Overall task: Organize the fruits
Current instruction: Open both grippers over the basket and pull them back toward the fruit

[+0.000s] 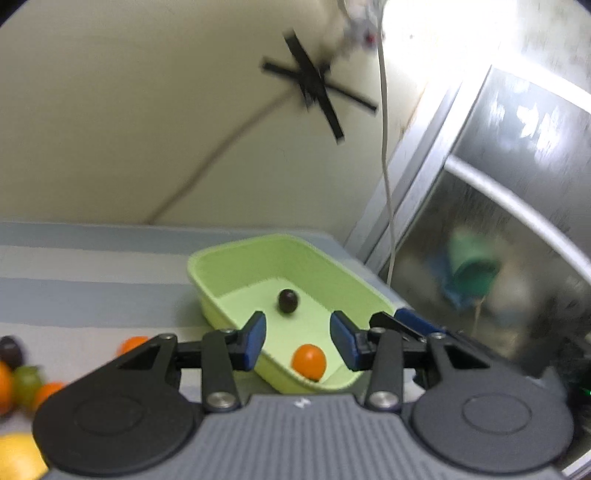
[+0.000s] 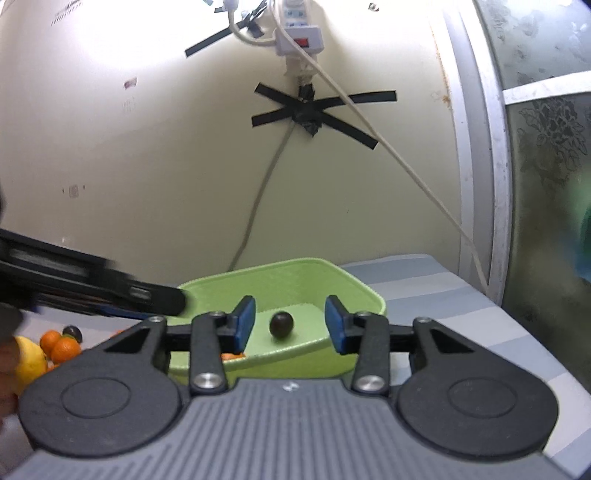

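I'm in a lived-in home room. Ahead of me a cream wall (image 2: 147, 166) carries a power strip (image 2: 297, 26) with black tape (image 2: 314, 110), beside a frosted patterned-glass door (image 2: 546, 147).

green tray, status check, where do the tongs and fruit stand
Left tongs open, empty, over green tray. Right tongs open, empty. Dark fruit and orange fruit in tray. More fruit loose on table; nothing blocking.

No legible text, labels or numbers appear on anything in either view.
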